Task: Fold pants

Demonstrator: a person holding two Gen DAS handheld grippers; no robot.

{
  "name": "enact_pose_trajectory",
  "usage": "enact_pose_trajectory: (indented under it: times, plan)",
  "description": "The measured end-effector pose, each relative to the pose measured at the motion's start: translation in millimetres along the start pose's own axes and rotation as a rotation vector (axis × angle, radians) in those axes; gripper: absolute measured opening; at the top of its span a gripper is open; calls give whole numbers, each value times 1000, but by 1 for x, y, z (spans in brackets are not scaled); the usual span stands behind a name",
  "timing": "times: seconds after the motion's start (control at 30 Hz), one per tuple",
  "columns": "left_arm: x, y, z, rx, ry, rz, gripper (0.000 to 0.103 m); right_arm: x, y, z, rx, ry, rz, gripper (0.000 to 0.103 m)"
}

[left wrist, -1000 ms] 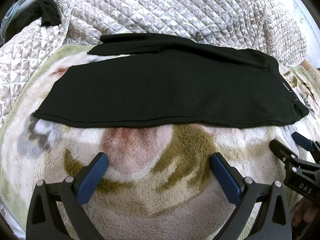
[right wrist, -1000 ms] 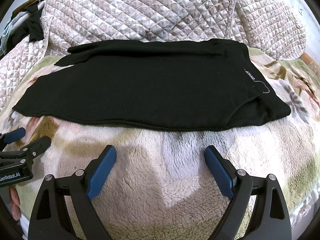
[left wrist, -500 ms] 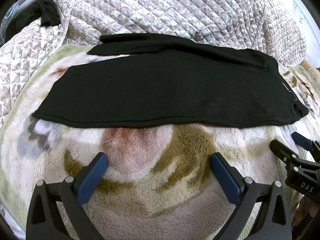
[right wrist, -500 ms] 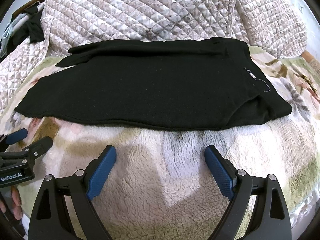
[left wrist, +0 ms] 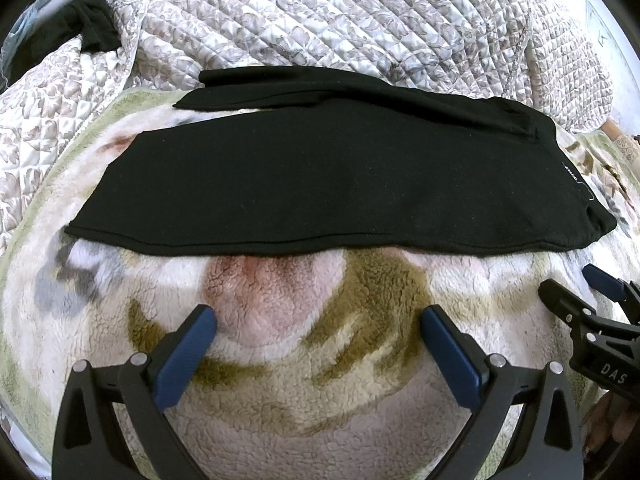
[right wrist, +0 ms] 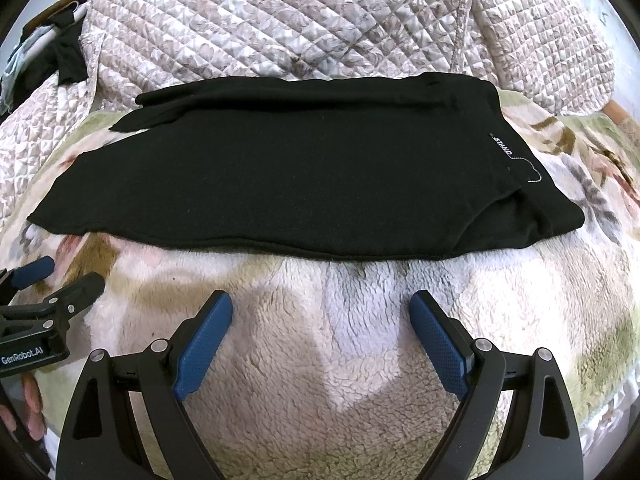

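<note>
Pants [left wrist: 340, 184]: black knit cloth, matt, fine even texture, stitched hem along lower edge; small woven label [right wrist: 502, 146] with white lettering at right of frame.
Blanket [left wrist: 304, 360]: thick fleece, curly nubbly pile, matt, printed cream, olive, pink.
Quilt [left wrist: 320, 20], upper part of frame: stitched diamond pattern, smooth cloth with faint sheen, floral print.
Left gripper [left wrist: 318, 344]: matt black plastic arms, shiny metal rivets, blue pads [left wrist: 186, 356] finely ribbed.
Right gripper [right wrist: 320, 334]: same black plastic; blue pads [right wrist: 438, 350] dotted, rubbery-looking.
</note>
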State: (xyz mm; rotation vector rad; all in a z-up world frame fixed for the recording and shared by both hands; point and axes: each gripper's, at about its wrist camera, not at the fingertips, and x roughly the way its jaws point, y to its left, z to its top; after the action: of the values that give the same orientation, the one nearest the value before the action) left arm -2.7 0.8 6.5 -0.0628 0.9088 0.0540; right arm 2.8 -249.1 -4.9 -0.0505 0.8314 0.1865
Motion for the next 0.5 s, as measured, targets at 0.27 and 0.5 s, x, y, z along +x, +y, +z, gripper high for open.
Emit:
enact_pose_trajectory:
  times: [0.27,0.5]
  plan:
    - [0,-1,-1,1,0,1,103,-1,0,-1,-12,2,10,90]
    - [-2,0,-2,-3,5,-18,103,-4,-3,-1,-17,-9,39,90]
